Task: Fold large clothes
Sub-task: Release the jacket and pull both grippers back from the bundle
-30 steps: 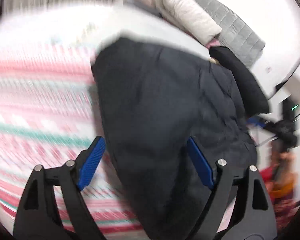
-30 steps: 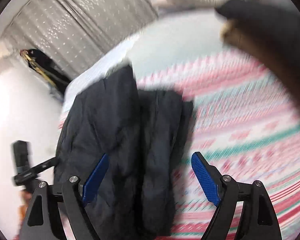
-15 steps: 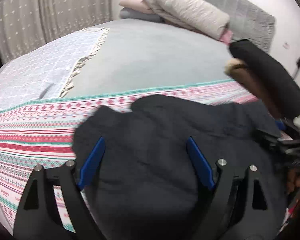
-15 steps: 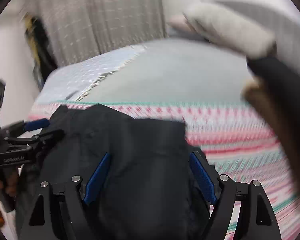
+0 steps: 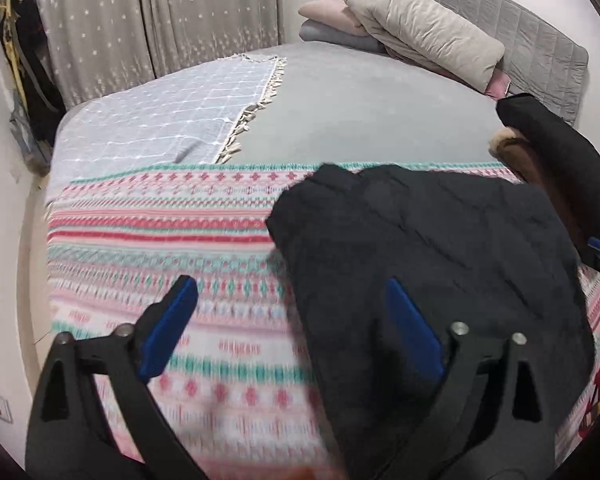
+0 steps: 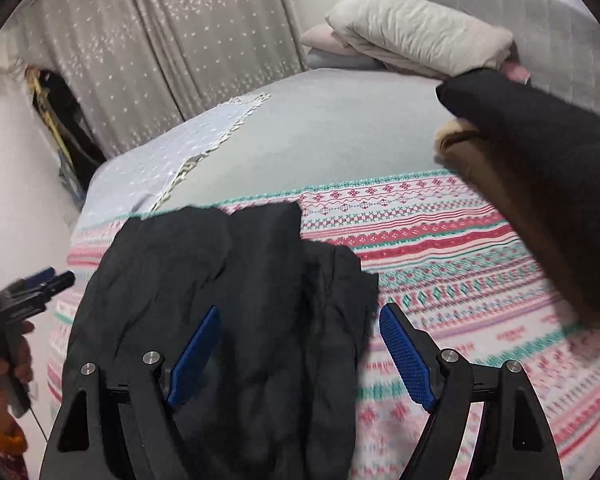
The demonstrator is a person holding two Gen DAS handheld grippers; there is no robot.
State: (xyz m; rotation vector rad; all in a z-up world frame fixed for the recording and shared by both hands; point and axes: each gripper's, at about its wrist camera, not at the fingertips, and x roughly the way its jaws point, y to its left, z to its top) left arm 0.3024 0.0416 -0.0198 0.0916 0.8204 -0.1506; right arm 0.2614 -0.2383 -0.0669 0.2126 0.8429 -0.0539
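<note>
A large black quilted garment [image 5: 428, 264] lies folded on the striped pink, red and green blanket [image 5: 172, 240]; it also shows in the right wrist view [image 6: 236, 296]. My left gripper [image 5: 292, 308] is open and empty, hovering over the garment's left edge. My right gripper [image 6: 300, 340] is open and empty above the garment's right part. The left gripper shows at the left edge of the right wrist view [image 6: 32, 284].
A folded black and brown coat [image 6: 540, 168] lies at the right of the bed, also in the left wrist view [image 5: 560, 160]. Pillows and folded bedding [image 5: 416, 36] lie by the grey headboard. A light checked throw [image 5: 160, 124] covers the far left. Curtains hang behind.
Both grippers have pulled back and swung level over the bed. The black garment now lies farther ahead, and both views have steadied from blur.
</note>
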